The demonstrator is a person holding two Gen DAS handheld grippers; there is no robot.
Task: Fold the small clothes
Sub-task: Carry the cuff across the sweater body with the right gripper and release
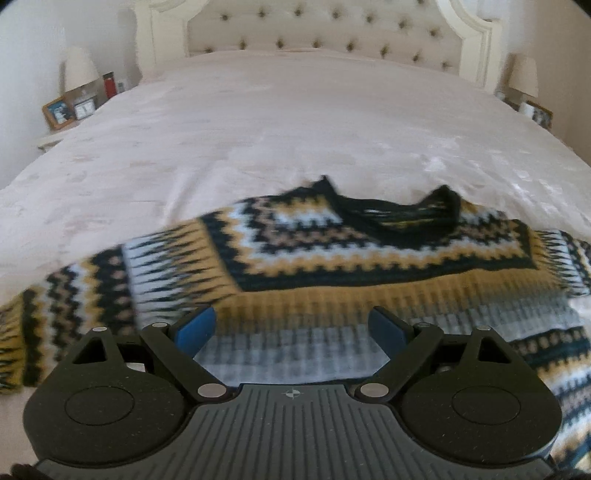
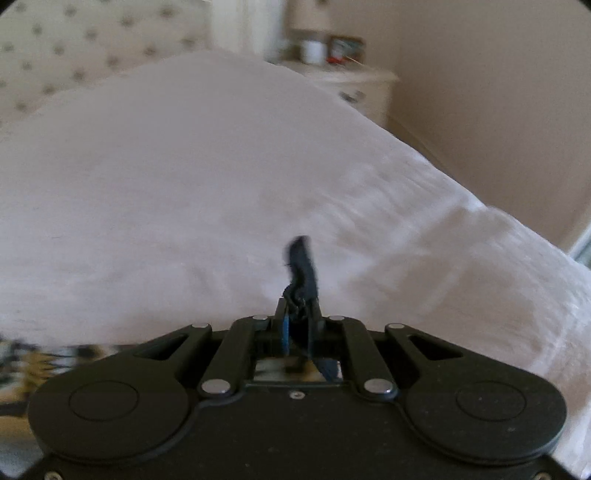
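Knitted in mustard, black and pale blue, the sweater (image 1: 332, 266) lies flat across the bed (image 1: 258, 122), collar toward the headboard (image 1: 325, 26), sleeves sideways; left gripper (image 1: 291, 328) gapes above it, right gripper (image 2: 299, 317) pinches its dark edge.

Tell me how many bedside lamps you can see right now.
2. One lamp stands on the nightstand left of the bed in the left wrist view, the other lamp at its right side. None looks hidden, though the right wrist view is blurred.
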